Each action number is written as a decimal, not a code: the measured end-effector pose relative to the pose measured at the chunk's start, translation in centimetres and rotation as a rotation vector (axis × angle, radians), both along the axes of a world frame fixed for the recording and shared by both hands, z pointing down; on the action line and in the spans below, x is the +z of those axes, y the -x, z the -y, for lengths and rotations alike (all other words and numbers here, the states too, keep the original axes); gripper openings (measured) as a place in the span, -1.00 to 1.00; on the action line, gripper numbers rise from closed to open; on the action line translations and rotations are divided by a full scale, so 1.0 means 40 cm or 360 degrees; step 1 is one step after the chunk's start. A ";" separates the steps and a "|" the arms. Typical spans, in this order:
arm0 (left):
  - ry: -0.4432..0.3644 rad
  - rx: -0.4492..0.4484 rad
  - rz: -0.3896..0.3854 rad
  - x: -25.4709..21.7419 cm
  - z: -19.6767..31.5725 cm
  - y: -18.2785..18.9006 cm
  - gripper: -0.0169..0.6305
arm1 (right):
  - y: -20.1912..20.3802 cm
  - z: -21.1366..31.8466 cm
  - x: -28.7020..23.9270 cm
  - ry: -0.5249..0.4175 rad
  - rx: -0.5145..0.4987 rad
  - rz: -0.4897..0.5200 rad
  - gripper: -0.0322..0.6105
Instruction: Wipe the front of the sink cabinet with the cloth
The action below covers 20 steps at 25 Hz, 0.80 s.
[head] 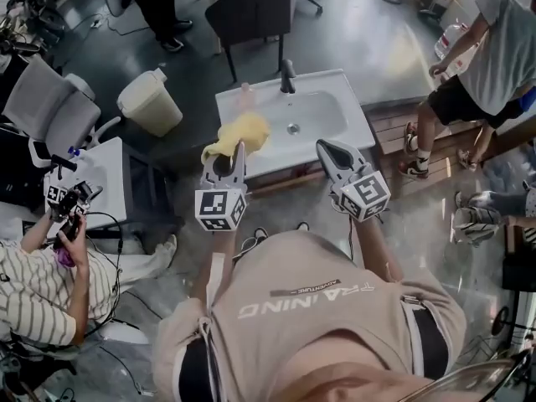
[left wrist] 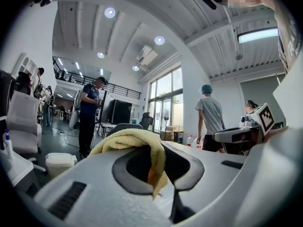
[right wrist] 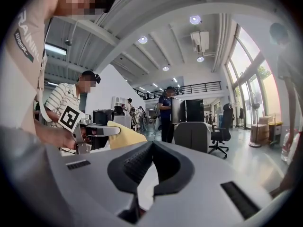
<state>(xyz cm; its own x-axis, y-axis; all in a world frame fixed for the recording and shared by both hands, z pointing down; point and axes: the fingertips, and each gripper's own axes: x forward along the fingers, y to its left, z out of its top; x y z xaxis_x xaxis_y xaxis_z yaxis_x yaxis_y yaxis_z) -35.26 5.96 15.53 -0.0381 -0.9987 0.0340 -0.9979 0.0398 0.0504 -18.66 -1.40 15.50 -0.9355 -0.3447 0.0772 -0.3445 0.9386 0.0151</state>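
The left gripper [head: 238, 149] pinches the yellow cloth [head: 243, 130] by the white sink [head: 322, 99], while the right gripper [head: 323, 146] has its jaws pressed together, empty.

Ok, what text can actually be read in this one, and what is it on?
"TRAINING": large pale print on the person's shirt, upside down in the head view.
"ADVENTURE": small print on a dark strip on the same shirt, just legible.
Nothing else reads as text; the square markers carry patterns only.
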 end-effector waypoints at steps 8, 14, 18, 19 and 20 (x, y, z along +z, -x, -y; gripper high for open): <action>-0.0002 -0.0003 -0.0009 0.017 -0.009 0.002 -0.82 | 0.005 -0.015 0.014 -0.0011 -0.0015 -0.0013 -0.86; -0.0002 0.0026 -0.0011 0.016 0.005 -0.018 -0.82 | -0.017 -0.004 0.015 0.0005 0.0010 -0.0031 -0.86; 0.0003 0.0045 -0.0014 0.023 0.015 -0.025 -0.82 | -0.019 -0.003 0.024 0.0015 0.0021 -0.0040 -0.86; 0.0004 0.0050 -0.0016 0.025 0.016 -0.026 -0.82 | -0.020 -0.003 0.025 0.0018 0.0023 -0.0038 -0.86; 0.0006 0.0056 -0.0018 0.027 0.017 -0.028 -0.82 | -0.020 -0.003 0.025 0.0022 0.0026 -0.0036 -0.86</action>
<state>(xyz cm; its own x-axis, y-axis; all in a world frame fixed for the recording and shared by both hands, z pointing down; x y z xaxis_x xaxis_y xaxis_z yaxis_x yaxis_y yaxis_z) -34.13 5.28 16.63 -0.0023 -0.9993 0.0380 -0.9981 0.0047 0.0618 -17.85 -1.27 16.49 -0.9278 -0.3584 0.1034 -0.3593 0.9332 0.0099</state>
